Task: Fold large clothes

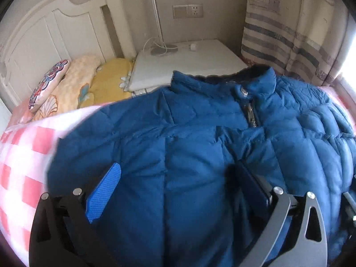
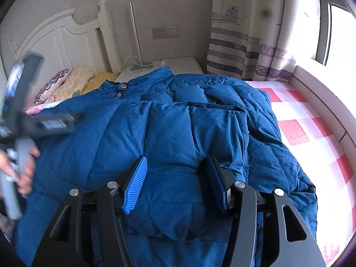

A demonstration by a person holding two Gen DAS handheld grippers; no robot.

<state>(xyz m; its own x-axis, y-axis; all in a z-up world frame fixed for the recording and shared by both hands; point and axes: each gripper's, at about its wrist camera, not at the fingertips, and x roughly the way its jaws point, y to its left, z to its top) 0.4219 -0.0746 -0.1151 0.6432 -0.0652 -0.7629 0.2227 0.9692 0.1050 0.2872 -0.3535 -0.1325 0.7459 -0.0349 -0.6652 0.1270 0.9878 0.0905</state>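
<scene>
We see a small bedroom with plain beige walls [image 2: 178,4]. A white wooden headboard [image 2: 73,37] stands at the bed's far end, with patterned pillows [image 2: 73,84] heaped against it. The bed [image 2: 311,133] wears a pink-and-white checked sheet. Beside the headboard sits a white bedside cabinet [image 1: 200,57] carrying a lamp base [image 2: 142,66] and white cable. A wall socket [image 2: 165,32] is above it. A striped curtain with a ship print [image 2: 244,44] hangs by a bright window [image 2: 340,33].

Daylight glare from the window [image 2: 340,35] at right, fisheye-curved dark corners, left hand [image 2: 24,173] motion-blurred — interior dim.
</scene>
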